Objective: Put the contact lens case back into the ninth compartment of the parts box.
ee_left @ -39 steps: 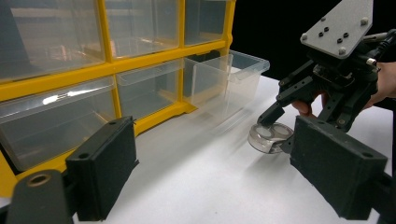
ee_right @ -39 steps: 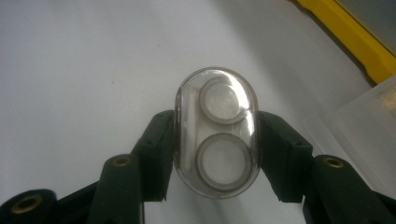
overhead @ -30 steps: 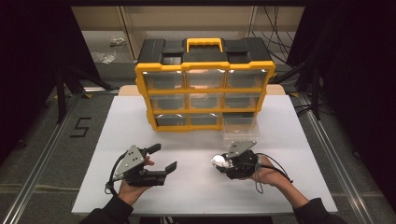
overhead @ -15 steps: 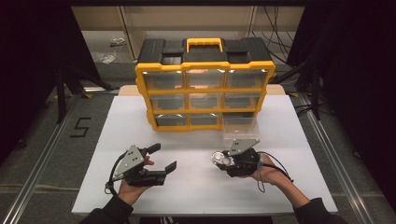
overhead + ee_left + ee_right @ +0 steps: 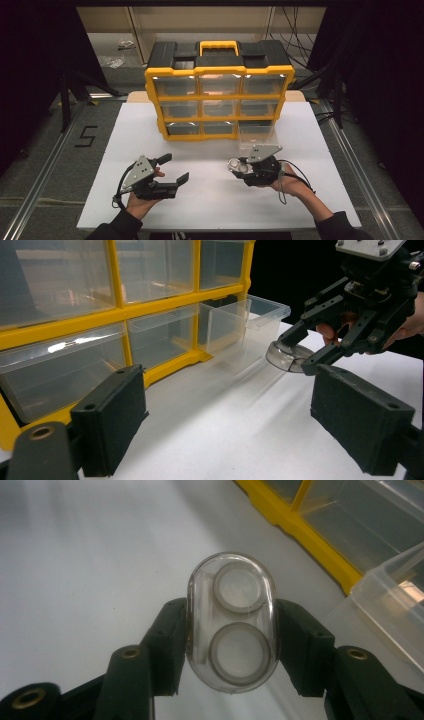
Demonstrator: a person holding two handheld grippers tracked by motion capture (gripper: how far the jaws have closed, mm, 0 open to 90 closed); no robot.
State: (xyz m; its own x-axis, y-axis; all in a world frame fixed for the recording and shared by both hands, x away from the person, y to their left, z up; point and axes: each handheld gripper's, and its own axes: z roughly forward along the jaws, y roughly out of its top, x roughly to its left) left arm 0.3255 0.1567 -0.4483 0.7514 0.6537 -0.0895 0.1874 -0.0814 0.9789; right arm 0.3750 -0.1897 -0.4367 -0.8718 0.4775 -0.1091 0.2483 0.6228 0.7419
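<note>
Gripped between the two black jaws of the right gripper (image 5: 231, 630) is a clear oval case (image 5: 231, 622), pads pressed on its long sides; the right gripper view reveals two round rings inside it, one above the other. From the high view the case (image 5: 238, 165) is a pale glint held just above the white table (image 5: 210, 200), in front of the pulled-out clear drawer (image 5: 256, 135) at the lower right corner of the yellow organizer (image 5: 219, 90). The left gripper (image 5: 172, 168) hovers in front of the organizer's lower left corner, well apart from the case, jaws spread wide with nothing between them. The left gripper view looks across the tabletop and shows the right gripper (image 5: 300, 352) side-on, the case (image 5: 289, 356) tilted and near the drawer (image 5: 247, 325), whose walls are see-through. The organizer has a black top, a yellow handle and three rows of clear drawers. Beyond the table lie grey floor, metal rails and dark curtains.
</note>
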